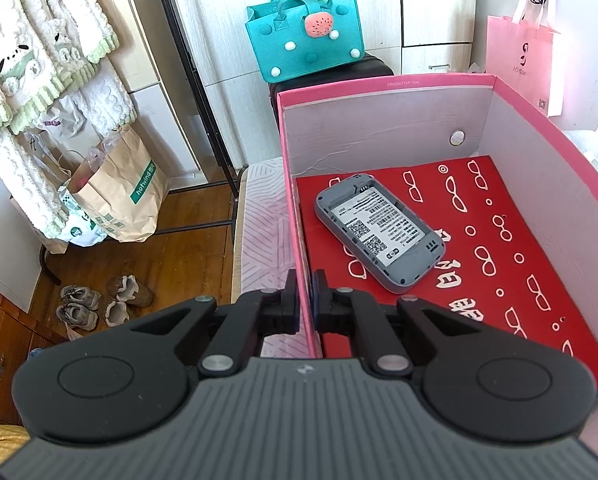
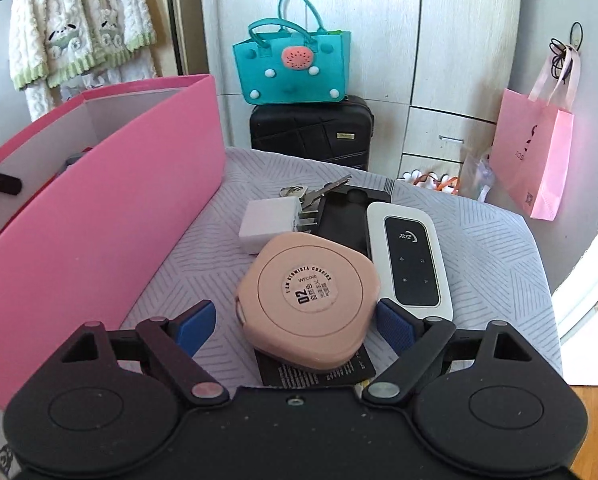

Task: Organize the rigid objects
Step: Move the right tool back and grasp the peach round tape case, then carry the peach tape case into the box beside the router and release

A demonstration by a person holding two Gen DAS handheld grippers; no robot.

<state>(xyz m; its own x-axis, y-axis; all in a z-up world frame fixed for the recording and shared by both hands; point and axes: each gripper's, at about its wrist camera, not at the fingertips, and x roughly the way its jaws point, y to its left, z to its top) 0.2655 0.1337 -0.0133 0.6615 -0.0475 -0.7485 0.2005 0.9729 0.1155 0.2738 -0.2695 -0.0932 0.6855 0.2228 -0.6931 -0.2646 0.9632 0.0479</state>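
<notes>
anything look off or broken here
The grey device in the pink box lies face down with no back cover, its label exposed. On the table, the cushion compact sits piled atop a black booklet beside the white cover.

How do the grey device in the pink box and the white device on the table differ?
The grey device lies inside the pink box, alone on its red liner; the white device lies outside on the table, crowded beside the pink round case. The grey one shows an open back with a barcode label; the white one shows a black glossy panel with icons. Both are flat, rounded rectangles lying flat.
</notes>
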